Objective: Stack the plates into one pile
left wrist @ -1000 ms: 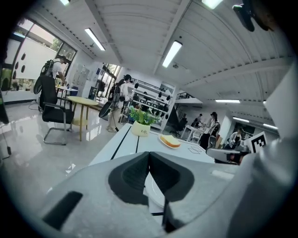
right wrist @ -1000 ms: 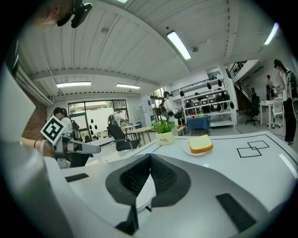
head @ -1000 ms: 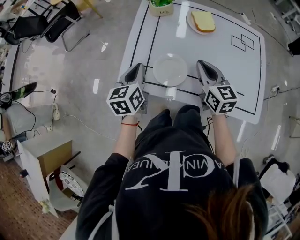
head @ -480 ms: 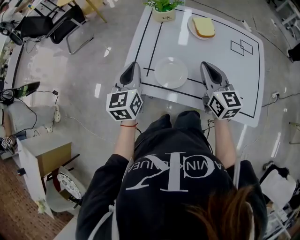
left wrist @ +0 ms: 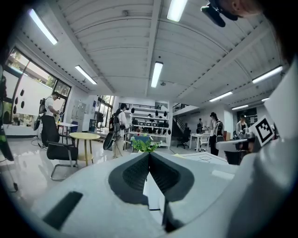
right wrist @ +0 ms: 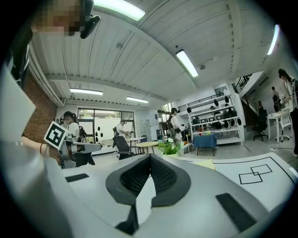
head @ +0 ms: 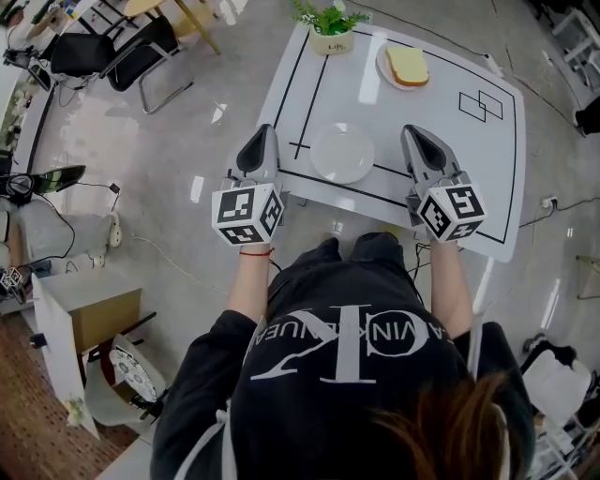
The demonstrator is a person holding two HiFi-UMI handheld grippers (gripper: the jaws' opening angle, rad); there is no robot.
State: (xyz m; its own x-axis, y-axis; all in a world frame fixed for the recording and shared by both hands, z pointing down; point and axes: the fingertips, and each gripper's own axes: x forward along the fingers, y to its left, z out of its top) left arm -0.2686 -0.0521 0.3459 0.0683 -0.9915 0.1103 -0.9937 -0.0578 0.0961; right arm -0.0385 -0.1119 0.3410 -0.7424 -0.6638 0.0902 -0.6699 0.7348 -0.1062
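An empty white plate (head: pixel 342 153) lies on the white table (head: pixel 441 141) near its front edge, between my two grippers. A second plate (head: pixel 403 67) with a slice of bread on it sits at the table's far side. My left gripper (head: pixel 264 132) hangs left of the empty plate, over the table's left edge, shut and empty (left wrist: pixel 149 155). My right gripper (head: pixel 413 132) is held to the right of that plate, also shut with nothing in it (right wrist: pixel 150 158). Both point level, so neither gripper view shows the empty plate.
A potted plant (head: pixel 329 25) stands at the table's far edge, left of the bread plate. Black lines and two overlapping squares (head: pixel 481 105) are drawn on the tabletop. Chairs (head: pixel 112 52) stand at the upper left. A cardboard box (head: pixel 89 323) and cables lie on the floor to the left.
Both grippers have risen and now sit a little further over the table beside the plate. The left one has rolled slightly. The plates have not moved.
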